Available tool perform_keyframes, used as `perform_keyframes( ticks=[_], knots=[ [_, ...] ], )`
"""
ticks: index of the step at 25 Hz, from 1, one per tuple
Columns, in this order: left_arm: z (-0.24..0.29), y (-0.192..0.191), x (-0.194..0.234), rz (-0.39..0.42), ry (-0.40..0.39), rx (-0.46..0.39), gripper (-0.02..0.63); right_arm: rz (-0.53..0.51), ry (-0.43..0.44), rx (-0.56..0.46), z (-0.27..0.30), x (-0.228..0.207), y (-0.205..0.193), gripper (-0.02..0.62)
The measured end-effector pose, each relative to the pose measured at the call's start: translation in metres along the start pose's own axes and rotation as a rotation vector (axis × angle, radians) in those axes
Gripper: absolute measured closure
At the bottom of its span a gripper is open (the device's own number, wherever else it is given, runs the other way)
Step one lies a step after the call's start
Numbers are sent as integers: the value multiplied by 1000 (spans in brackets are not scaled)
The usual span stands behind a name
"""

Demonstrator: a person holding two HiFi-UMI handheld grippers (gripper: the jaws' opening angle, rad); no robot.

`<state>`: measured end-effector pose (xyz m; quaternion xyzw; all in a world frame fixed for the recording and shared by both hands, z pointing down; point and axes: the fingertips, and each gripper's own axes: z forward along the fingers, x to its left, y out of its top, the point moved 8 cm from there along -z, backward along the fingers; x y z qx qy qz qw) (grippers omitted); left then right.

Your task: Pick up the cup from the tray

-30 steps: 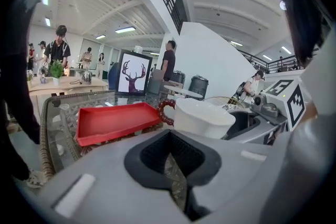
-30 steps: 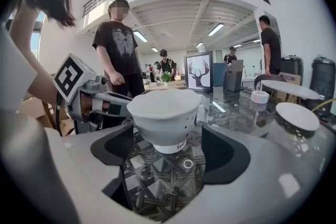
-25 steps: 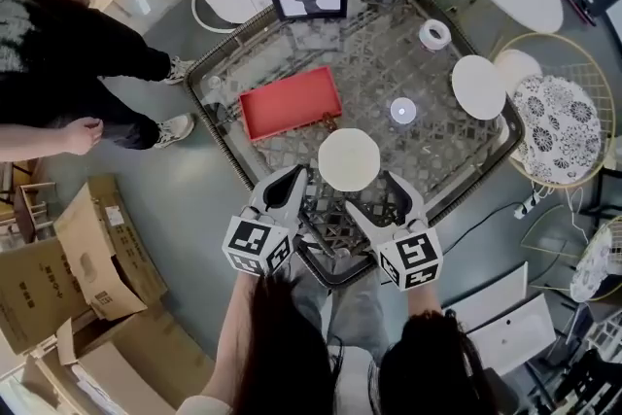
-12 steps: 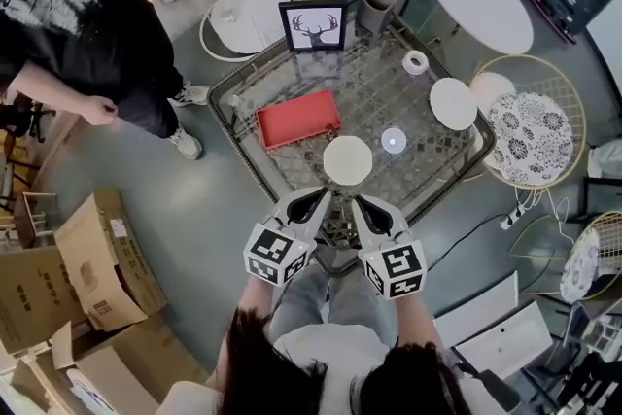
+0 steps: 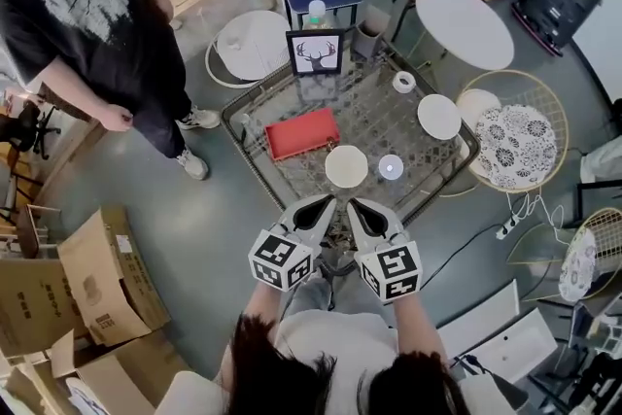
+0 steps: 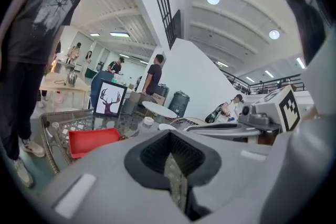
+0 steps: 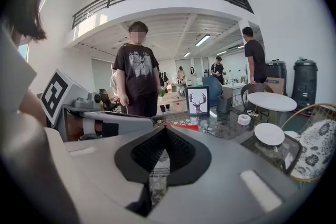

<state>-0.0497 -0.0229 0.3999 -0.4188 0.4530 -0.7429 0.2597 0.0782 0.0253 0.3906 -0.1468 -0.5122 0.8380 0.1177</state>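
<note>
Both tongs, the left tongs [image 5: 313, 207] and the right tongs [image 5: 362, 209], have drawn closer together at the tabletop's [image 5: 428, 160] near corner, each pinched to an empty slit. What looks like the cup [image 5: 391, 167] stands on glass, right of the red tray [image 5: 302, 132] — arriving unopened could knock it over.

Cup [image 5: 391, 167] stood clear on its right and far sides, with open glass up to the white disc [image 5: 439, 116]. Round plate [image 5: 346, 166] sat just beside it on the left, partly across the left gripper's [image 5: 324, 202] line. Right gripper [image 5: 356, 204] had bare table [image 5: 374, 122] ahead. Red tray [image 5: 302, 132] lay farther left, apart.
</note>
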Motion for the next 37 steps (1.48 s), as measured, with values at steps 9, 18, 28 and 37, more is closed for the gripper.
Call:
perform_keyframes(
  ticks=[9, 18, 28, 37],
  knots=[
    [-27, 13, -22, 68, 9, -9, 603, 13, 7, -64, -21, 20, 21, 572],
    [-37, 26, -34, 149, -24, -20, 603, -12, -23, -87, -27, 43, 30, 574],
    [-50, 22, -37, 151, -14, -36, 603, -29, -43, -80, -34, 54, 27, 574],
    [-48, 20, -45, 134, 12, -58, 603, -42, -56, -75, -48, 43, 24, 574]
  ],
)
